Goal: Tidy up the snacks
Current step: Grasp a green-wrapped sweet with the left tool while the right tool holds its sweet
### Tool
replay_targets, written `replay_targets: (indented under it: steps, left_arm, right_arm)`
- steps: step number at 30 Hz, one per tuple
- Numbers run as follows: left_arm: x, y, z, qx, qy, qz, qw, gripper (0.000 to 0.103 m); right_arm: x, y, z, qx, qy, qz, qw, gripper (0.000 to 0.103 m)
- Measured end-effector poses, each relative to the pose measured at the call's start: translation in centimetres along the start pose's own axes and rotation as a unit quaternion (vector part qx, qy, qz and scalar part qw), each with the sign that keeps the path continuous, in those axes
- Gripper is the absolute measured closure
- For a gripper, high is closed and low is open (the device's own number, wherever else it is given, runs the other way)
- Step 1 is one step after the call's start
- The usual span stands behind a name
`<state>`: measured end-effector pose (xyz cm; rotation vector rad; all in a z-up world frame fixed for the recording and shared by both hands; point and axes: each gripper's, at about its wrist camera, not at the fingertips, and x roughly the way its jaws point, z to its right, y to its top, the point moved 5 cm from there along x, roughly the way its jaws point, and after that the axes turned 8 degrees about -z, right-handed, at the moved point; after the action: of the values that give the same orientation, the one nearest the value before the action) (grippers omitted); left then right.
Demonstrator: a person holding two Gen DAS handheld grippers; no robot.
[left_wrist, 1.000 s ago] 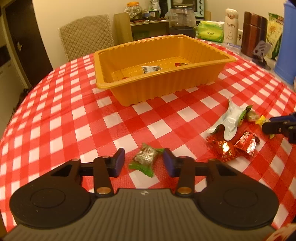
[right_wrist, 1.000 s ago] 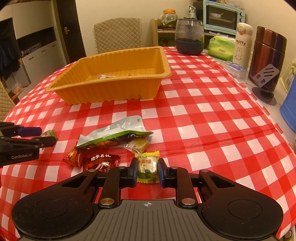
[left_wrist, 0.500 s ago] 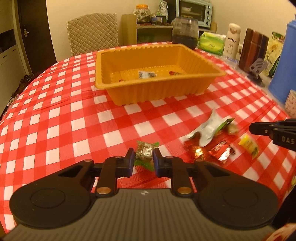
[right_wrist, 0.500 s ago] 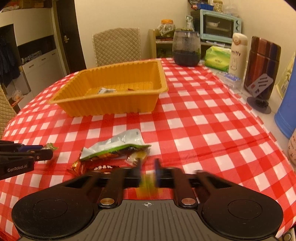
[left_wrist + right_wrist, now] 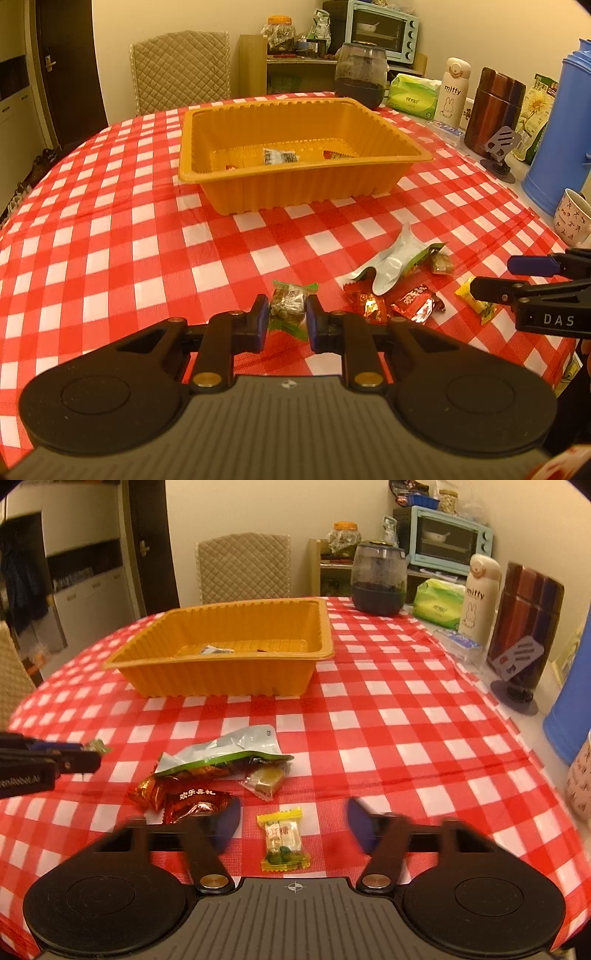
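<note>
Since a second ago the left gripper (image 5: 283, 319) has closed its jaws onto the green-wrapped snack (image 5: 289, 303) and raised it off the checked tablecloth (image 5: 110, 236) — presumably bound for the orange tray (image 5: 295, 192), which holds a few packets.

Seen from the right wrist, the right gripper (image 5: 293, 821) has sprung wide open, holding nothing; the yellow candy (image 5: 283, 840) lies loose on the cloth between its fingers — apparently dropped. The other wrappers (image 5: 207, 779) lie just beyond.
</note>
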<state>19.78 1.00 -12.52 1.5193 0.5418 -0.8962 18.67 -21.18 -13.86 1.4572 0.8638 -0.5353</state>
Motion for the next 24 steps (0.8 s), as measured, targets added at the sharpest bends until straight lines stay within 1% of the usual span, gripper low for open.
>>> replay_targets:
  steps: [4,6,7,11,13,17,24]
  left_arm:
    - [0.1,0.0,-0.1,-0.007,-0.004,-0.001,1.0000,0.084]
    - [0.2,0.0,-0.1,-0.006,-0.004,-0.002,1.0000,0.084]
    - [0.2,0.0,-0.1,-0.006,-0.004,-0.002,1.0000,0.084]
    - [0.4,0.0,-0.1,-0.009,-0.006,-0.005,0.9999,0.084]
    - [0.3,0.1,0.0,-0.008,-0.006,-0.002,0.9999,0.084]
    - [-0.3,0.9,0.1,-0.011,-0.005,0.010,0.9999,0.084]
    - [-1.3,4.4,0.4,-0.013,0.000,0.041,0.9991,0.084]
  right_arm:
    - [0.6,-0.4,0.0,-0.011,0.001,-0.014,1.000,0.041]
    - [1.0,-0.6,-0.3,-0.020,0.001,-0.021,1.000,0.055]
    - [1.3,-0.6,-0.5,-0.023,0.002,-0.026,0.999,0.059]
    - [1.6,-0.8,-1.1,-0.037,-0.001,-0.034,0.999,0.081]
    - [1.2,-0.8,-1.1,-0.031,0.000,-0.028,0.999,0.081]
    - [0.0,0.5,-0.8,-0.025,-0.009,0.006,1.000,0.081]
    - [-1.5,5.3,-1.2,-0.025,-0.001,0.064,0.998,0.081]
